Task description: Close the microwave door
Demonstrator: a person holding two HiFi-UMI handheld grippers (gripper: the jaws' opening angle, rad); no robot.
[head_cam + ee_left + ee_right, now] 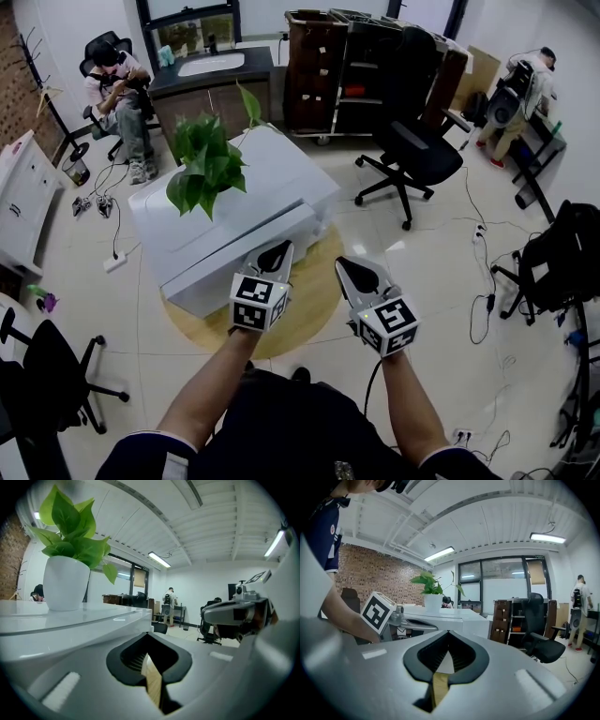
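The microwave (234, 211) is a white box on a round wooden table (305, 309), with a potted green plant (208, 161) on its top. Its front face is toward me and looks flush; I see no door standing out. My left gripper (277, 249) is shut and empty, its tip just at the microwave's front right corner. My right gripper (354, 269) is also shut and empty, a little to the right and clear of the box. The left gripper view has the microwave's top (70, 618) and the plant pot (65, 581) close on the left.
A black office chair (412, 155) stands right of the microwave, and a brown shelf cart (323, 70) behind it. One person sits at the back left (117, 89); another stands at the back right (525, 89). Another black chair (47, 370) is near left. Cables lie on the floor.
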